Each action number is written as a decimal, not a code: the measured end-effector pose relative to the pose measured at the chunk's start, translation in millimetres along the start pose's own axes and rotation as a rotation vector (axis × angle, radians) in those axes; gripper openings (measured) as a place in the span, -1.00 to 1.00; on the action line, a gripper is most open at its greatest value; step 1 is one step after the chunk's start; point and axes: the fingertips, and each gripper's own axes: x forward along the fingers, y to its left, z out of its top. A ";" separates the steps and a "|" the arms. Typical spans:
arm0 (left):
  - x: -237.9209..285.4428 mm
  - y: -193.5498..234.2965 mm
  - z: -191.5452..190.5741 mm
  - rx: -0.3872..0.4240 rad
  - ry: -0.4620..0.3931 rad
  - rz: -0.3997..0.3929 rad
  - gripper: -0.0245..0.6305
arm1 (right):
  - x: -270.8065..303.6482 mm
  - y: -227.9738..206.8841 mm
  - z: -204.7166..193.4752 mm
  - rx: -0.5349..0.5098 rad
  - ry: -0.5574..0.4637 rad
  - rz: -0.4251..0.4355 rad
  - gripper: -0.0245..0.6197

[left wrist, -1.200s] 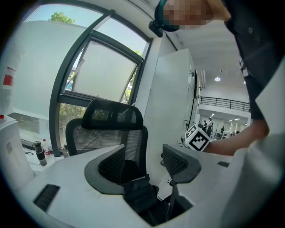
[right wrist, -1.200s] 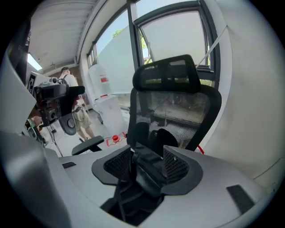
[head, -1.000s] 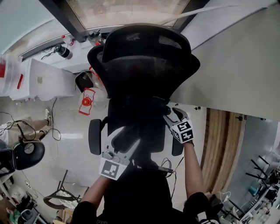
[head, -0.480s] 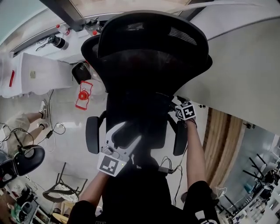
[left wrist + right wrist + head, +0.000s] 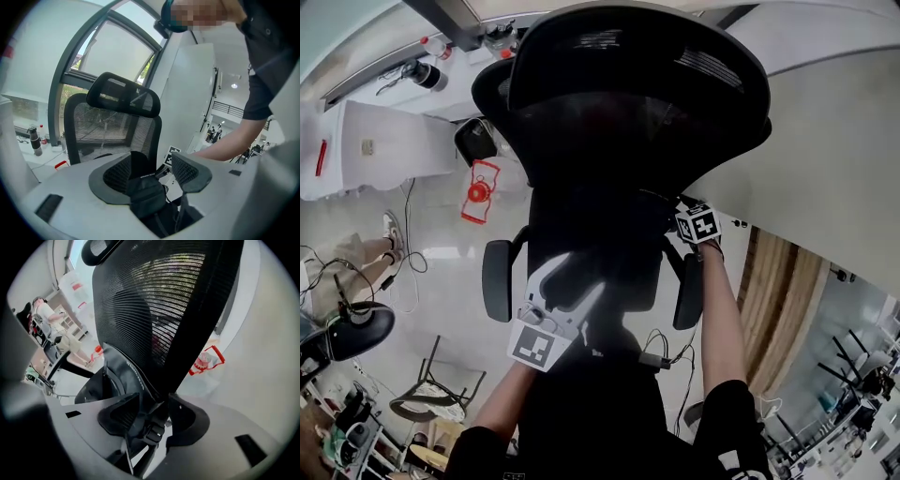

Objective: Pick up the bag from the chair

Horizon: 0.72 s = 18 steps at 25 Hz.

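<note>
A black mesh office chair (image 5: 628, 103) fills the head view, and a black bag (image 5: 145, 187) with small white lettering sits on its seat against the backrest (image 5: 159, 301). My left gripper (image 5: 570, 283) hovers over the seat front, open, with the bag's body (image 5: 140, 178) between its spread jaws. Only the marker cube (image 5: 697, 224) of my right gripper shows in the head view, beside the chair's right side. In the right gripper view my right gripper (image 5: 152, 417) is shut on the bag's strap and buckle (image 5: 153, 431), low beside the bag (image 5: 123, 380).
A red-framed object (image 5: 478, 192) and cables lie on the floor left of the chair. A white cabinet (image 5: 384, 150) and bottles (image 5: 427, 75) stand by the window. A seated person's legs (image 5: 356, 253), another chair (image 5: 356, 333) and armrests (image 5: 497, 279) flank the seat. A wooden panel (image 5: 778, 309) lies to the right.
My right gripper has moved forward from beside the seat to the chair's right rear, onto the strap. The left gripper has stayed over the seat front.
</note>
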 end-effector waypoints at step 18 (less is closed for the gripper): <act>37.5 32.9 -16.3 0.168 0.061 0.003 -0.17 | -12.6 39.1 -16.6 -0.234 -0.024 -0.017 -0.77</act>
